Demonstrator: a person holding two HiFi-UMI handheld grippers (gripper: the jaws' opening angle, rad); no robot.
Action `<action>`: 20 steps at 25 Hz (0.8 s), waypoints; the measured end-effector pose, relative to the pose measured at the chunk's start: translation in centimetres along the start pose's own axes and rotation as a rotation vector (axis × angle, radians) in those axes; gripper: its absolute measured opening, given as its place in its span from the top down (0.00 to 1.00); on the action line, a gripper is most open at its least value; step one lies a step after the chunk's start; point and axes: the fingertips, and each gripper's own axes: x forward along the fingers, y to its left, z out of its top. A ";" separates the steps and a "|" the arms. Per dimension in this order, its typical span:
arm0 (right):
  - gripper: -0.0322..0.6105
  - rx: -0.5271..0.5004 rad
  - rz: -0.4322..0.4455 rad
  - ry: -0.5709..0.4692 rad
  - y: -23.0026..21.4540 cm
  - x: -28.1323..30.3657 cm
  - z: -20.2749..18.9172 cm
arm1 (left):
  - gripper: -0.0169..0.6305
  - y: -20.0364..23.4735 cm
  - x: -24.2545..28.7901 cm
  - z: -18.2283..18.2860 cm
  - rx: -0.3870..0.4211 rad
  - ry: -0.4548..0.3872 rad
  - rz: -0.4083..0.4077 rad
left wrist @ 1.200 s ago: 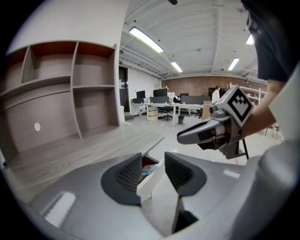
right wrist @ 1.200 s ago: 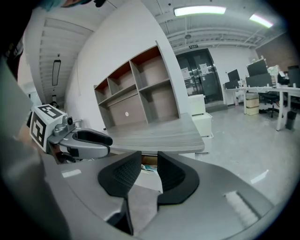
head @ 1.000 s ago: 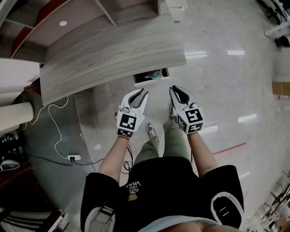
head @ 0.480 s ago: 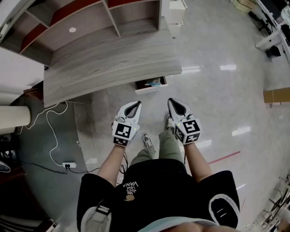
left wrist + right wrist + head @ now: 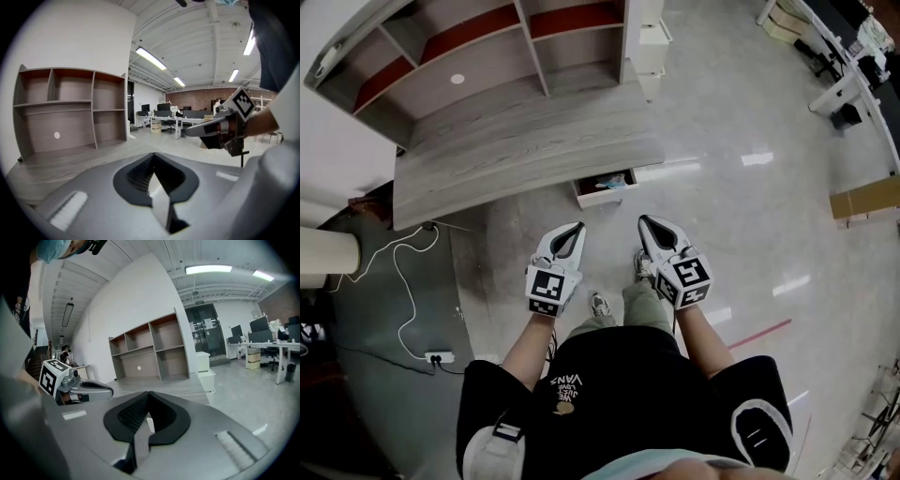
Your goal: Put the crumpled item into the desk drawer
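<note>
Fingers of our left gripper are clenched together on nothing, and the fingers of our right gripper are shut empty in the same way. We hold the two grippers side by side, apart from each other, over the glossy floor. Beyond the fingertips stands the open shelf unit, at the far side of the grey wooden bench. The bench lies ahead of the fingers, more toward the left pair. Under its near edge the drawer is pulled open, ahead of the gap between both pairs of fingers and not touching them. The crumpled item, bluish, lies inside the drawer.
</note>
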 end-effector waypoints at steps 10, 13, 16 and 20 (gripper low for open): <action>0.95 -0.038 0.015 -0.027 3.2 -3.2 1.6 | 0.89 -0.3 -4.3 1.3 -0.022 -0.061 0.027; 0.95 -0.041 0.016 -0.036 3.7 -3.9 2.0 | 0.89 -0.5 -5.3 1.9 -0.009 -0.065 0.037; 0.95 -0.046 0.026 -0.044 4.5 -4.4 2.6 | 0.89 -1.1 -6.3 2.6 0.002 -0.086 0.039; 0.95 -0.054 0.028 -0.064 5.1 -4.8 3.3 | 0.89 -2.0 -7.3 3.6 -0.009 -0.120 0.018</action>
